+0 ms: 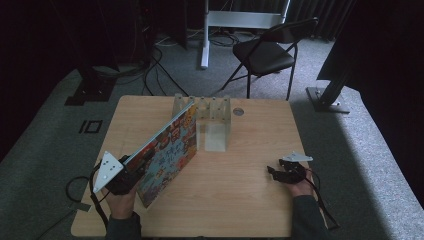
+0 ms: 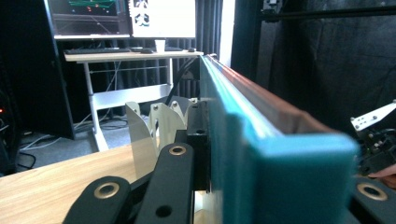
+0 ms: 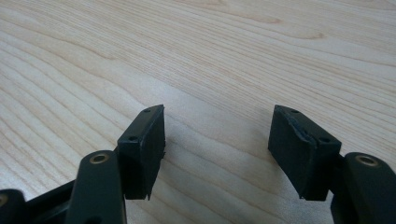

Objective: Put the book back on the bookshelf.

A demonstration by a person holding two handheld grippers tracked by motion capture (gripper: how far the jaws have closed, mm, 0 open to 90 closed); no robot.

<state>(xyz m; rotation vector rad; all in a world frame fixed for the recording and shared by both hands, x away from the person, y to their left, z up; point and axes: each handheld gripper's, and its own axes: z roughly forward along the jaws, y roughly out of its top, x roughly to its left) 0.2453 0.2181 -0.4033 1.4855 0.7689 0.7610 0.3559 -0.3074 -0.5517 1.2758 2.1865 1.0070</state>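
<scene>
Dim room, grey carpet, black curtains; folding chair [image 1: 265, 52] at upper centre of the high view, white desk frame [image 1: 235, 22] behind it, cables on the floor at upper left. Left gripper view adds a desk with monitors [image 2: 121, 16] at its upper left. Light wood table [image 1: 260, 200] is mostly bare.

Left gripper [image 1: 131, 176], lower left of the high view, is clamped on the corner of a big colourful book [image 1: 170, 147], teal edge [image 2: 243, 140] right between the jaws. Book runs tilted from there up to frame centre, far end at the clear slotted rack [image 1: 212, 120] near the table's back edge; cannot tell if it's in a slot yet.

Right gripper [image 1: 280, 172], lower right, rests low over the table, jaws fairly wide, nothing between them [image 3: 217, 149].

Risks, as I judge them:
- One-corner grip on a long flat book, so it could pivot or slip out and slap flat.
- Far end may miss a slot, hit a divider and shove or tip the light rack.
- Right gripper sits well apart and can't steady the rack or the book.
</scene>
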